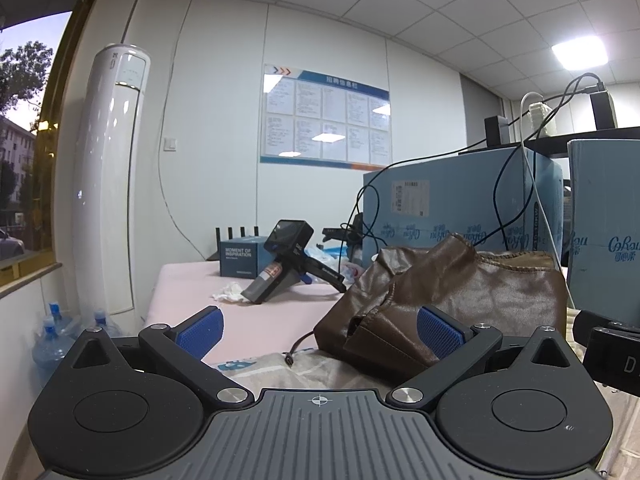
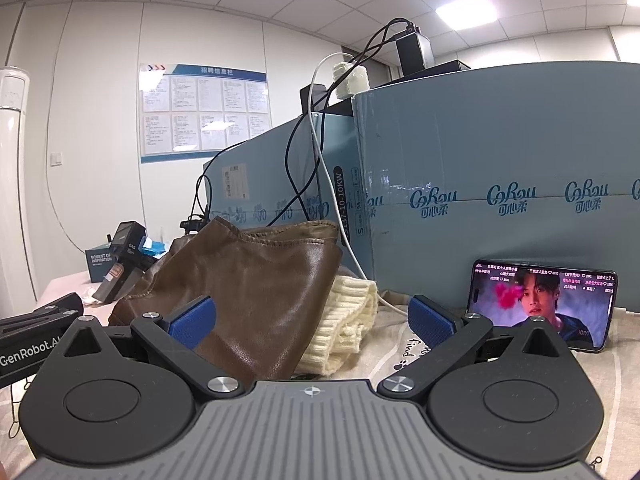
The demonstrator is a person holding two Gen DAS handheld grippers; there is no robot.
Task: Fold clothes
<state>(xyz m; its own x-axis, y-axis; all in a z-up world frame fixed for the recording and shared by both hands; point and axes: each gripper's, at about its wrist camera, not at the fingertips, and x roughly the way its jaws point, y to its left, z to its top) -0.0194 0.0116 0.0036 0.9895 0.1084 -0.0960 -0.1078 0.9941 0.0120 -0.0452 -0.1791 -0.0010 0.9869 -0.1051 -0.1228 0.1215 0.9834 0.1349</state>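
A brown leather-like garment [image 1: 460,292] lies in a crumpled heap on the table, just ahead of my left gripper [image 1: 320,330], which is open and empty with its blue pads [image 1: 202,332] wide apart. In the right wrist view the same brown garment [image 2: 248,280] lies on a cream ribbed knit [image 2: 348,328]. My right gripper [image 2: 312,322] is open and empty, right in front of both clothes. The left gripper's body shows at that view's left edge [image 2: 36,336].
Large blue cardboard boxes [image 2: 500,184] with dangling cables stand close behind the clothes. A phone [image 2: 544,304] playing video leans on the right box. A black handheld device [image 1: 288,264], small blue box [image 1: 240,258] and tissue lie on the pink tabletop [image 1: 188,280]. A white floor-standing air conditioner stands left.
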